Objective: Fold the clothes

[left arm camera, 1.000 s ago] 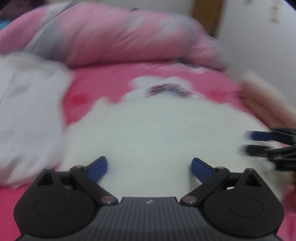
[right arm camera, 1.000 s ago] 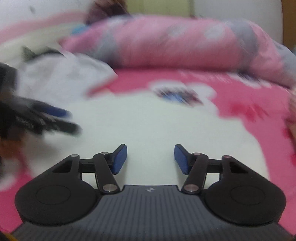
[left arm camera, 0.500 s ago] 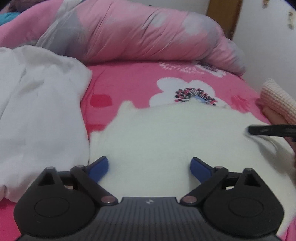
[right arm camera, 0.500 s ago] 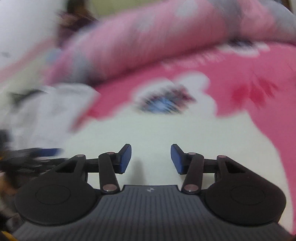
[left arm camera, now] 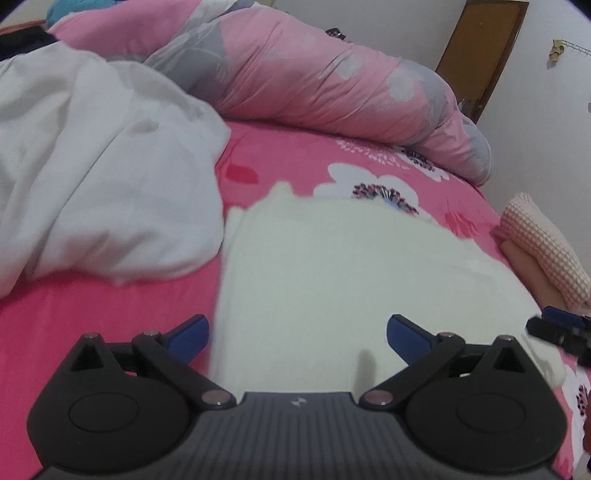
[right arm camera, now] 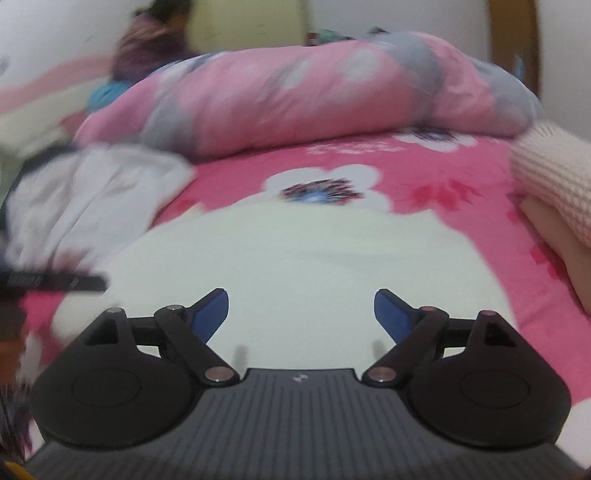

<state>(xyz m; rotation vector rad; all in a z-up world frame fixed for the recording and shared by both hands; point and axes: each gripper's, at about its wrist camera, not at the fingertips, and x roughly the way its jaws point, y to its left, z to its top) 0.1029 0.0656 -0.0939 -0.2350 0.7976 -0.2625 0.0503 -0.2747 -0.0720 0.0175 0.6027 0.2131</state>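
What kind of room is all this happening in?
Most likely a bedroom: a bed with a pink flowered sheet, a rolled pink quilt at its far side, and a wooden door in the corner.

Rolled pink quilt [left arm camera: 332,74], brown door [left arm camera: 480,33]

We see a cream garment [left arm camera: 351,280] of matt, soft cloth on a pink flowered bedsheet [left arm camera: 288,155] of smooth fabric. The white cloth [left arm camera: 103,177] is thin and creased. The knitted piece [left arm camera: 546,243] looks rough, waffle-textured. The door [left arm camera: 480,40] is brown wood.
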